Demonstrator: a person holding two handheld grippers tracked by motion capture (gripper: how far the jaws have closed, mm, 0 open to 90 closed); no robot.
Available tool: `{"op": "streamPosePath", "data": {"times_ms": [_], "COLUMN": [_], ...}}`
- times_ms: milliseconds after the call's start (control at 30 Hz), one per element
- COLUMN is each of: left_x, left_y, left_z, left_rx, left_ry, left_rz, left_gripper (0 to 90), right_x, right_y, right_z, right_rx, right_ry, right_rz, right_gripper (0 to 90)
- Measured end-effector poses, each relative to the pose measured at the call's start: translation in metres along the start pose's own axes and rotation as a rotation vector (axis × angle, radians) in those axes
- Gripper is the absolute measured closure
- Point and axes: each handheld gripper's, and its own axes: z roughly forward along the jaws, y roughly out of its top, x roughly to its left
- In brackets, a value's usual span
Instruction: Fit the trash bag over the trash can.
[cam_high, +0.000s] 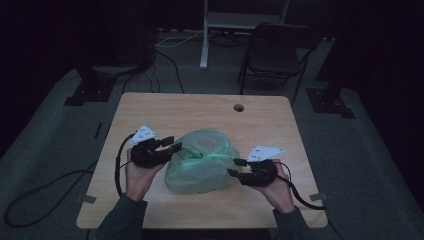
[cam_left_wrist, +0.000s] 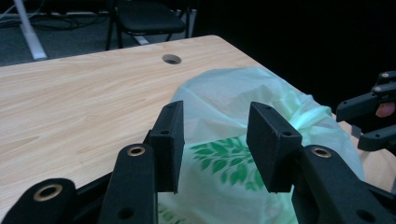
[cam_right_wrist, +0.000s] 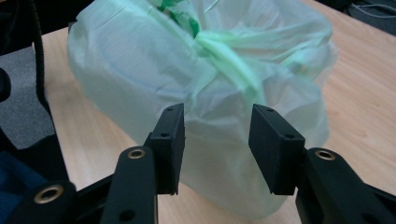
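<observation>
A pale green plastic bag (cam_high: 202, 162) with a green leaf print sits on the wooden table (cam_high: 200, 112), its top tied in a knot (cam_high: 207, 155). My left gripper (cam_high: 172, 144) is at the bag's left side, jaws open, nothing gripped. In the left gripper view the bag (cam_left_wrist: 233, 116) lies just beyond my open left gripper (cam_left_wrist: 214, 140). My right gripper (cam_high: 235, 167) is at the bag's right side, also open. In the right gripper view the knotted bag (cam_right_wrist: 210, 70) lies close ahead of my open right gripper (cam_right_wrist: 215, 140), with nothing pinched between the pads.
The table has a round cable hole (cam_high: 238, 107) near its far edge. A dark folding chair (cam_high: 272, 55) and a white stand leg (cam_high: 204, 35) are behind the table. Cables (cam_high: 150, 70) lie on the grey floor.
</observation>
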Motion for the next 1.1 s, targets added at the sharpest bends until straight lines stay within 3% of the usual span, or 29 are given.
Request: {"op": "streamPosePath", "data": {"times_ms": [233,500,700,800,1033,1100], "left_x": [-0.01,-0.016,-0.018,-0.017,-0.019,-0.019], "left_y": [0.005,0.008,0.006,0.004,0.003,0.003], "left_z": [0.013,0.028,0.033,0.035,0.038,0.039], "left_rx": [0.038,0.086,0.114,0.124,0.153,0.161], "left_ry": [-0.025,-0.031,-0.025,-0.025,-0.033,-0.032], "left_rz": [0.045,0.087,0.107,0.11,0.142,0.15], "left_gripper": [55.6,55.1,55.0,55.1,55.4,55.5], "right_x": [0.01,0.021,0.024,0.024,0.022,0.022], "right_y": [-0.011,-0.017,-0.02,-0.02,-0.019,-0.019], "right_z": [0.005,0.013,0.021,0.023,0.024,0.023], "right_rx": [-0.01,-0.038,-0.027,-0.033,-0.041,-0.038], "right_ry": [0.018,-0.001,-0.019,-0.034,-0.024,-0.035], "right_rz": [0.037,0.065,0.071,0.078,0.073,0.074], "right_gripper": [53.1,49.9,50.2,56.7,86.5,90.0]}}
